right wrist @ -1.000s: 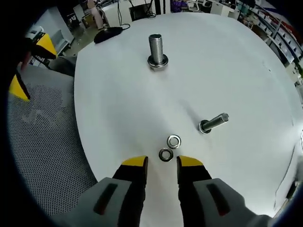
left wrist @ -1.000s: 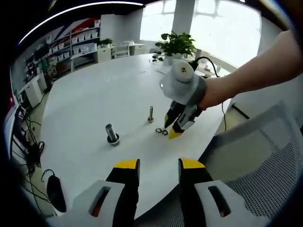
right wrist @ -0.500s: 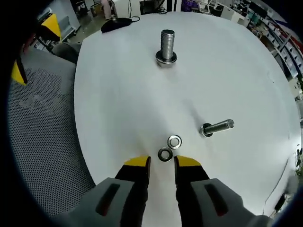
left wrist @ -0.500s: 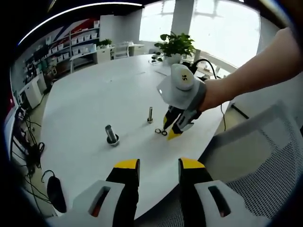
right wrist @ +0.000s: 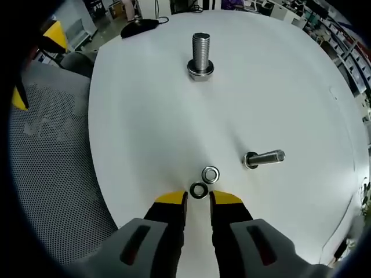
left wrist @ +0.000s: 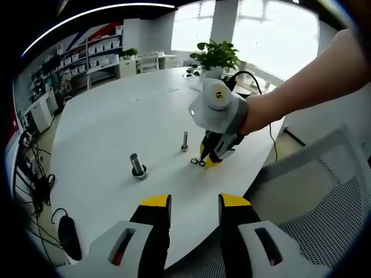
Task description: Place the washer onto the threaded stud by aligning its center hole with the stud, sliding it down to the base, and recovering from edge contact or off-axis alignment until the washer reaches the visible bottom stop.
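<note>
Two small steel washers lie side by side on the white round table [right wrist: 145, 116]. The nearer washer [right wrist: 199, 190] sits just ahead of my right gripper [right wrist: 198, 198], whose yellow-tipped jaws stand narrowly apart with nothing between them. The second washer [right wrist: 210, 174] lies just beyond it. The thick threaded stud [right wrist: 200, 55] stands upright on its base farther across the table. In the left gripper view, the right gripper [left wrist: 207, 160] points down at the washers [left wrist: 197, 162], right of the stud [left wrist: 137, 166]. My left gripper [left wrist: 194, 202] hangs open off the table's near edge, holding nothing.
A thinner bolt [right wrist: 264, 158] stands right of the washers, seen also as the bolt [left wrist: 184, 141]. A mesh chair [right wrist: 52, 162] is off the table's left edge. A black mouse [right wrist: 139, 24] lies at the far edge. A potted plant [left wrist: 215, 55] stands at the table's back.
My right gripper has dropped closer to the nearer washer and its jaws have narrowed. The left gripper has stayed put.
</note>
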`<action>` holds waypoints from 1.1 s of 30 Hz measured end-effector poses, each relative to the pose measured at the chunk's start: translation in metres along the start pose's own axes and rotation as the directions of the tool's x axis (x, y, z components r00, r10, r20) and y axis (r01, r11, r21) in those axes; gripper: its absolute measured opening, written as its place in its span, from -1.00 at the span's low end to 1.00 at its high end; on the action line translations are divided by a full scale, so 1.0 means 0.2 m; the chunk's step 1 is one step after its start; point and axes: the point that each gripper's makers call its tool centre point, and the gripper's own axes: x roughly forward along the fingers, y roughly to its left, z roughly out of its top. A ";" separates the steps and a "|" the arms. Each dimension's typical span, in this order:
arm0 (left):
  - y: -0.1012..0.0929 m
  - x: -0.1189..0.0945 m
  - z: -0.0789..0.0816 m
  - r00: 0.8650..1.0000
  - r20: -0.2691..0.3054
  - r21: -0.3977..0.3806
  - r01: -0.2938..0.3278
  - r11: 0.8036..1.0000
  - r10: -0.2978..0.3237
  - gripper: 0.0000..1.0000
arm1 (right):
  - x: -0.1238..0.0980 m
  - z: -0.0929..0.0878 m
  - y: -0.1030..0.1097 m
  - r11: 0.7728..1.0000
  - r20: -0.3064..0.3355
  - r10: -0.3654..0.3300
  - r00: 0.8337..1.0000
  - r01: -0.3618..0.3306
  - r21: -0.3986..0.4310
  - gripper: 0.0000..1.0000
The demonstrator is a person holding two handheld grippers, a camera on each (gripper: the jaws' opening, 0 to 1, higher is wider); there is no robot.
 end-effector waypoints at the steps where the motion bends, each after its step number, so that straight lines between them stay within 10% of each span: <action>1: 0.00 0.00 0.00 1.000 0.000 0.001 0.000 1.000 0.000 -0.38 | 0.00 0.00 0.00 1.000 -0.003 0.002 1.000 -0.002 -0.003 -0.63; 33: 0.00 -0.01 0.02 1.000 0.011 -0.002 -0.005 1.000 0.005 -0.39 | 0.01 0.01 0.01 0.996 -0.203 -0.048 0.978 0.033 -0.078 -0.68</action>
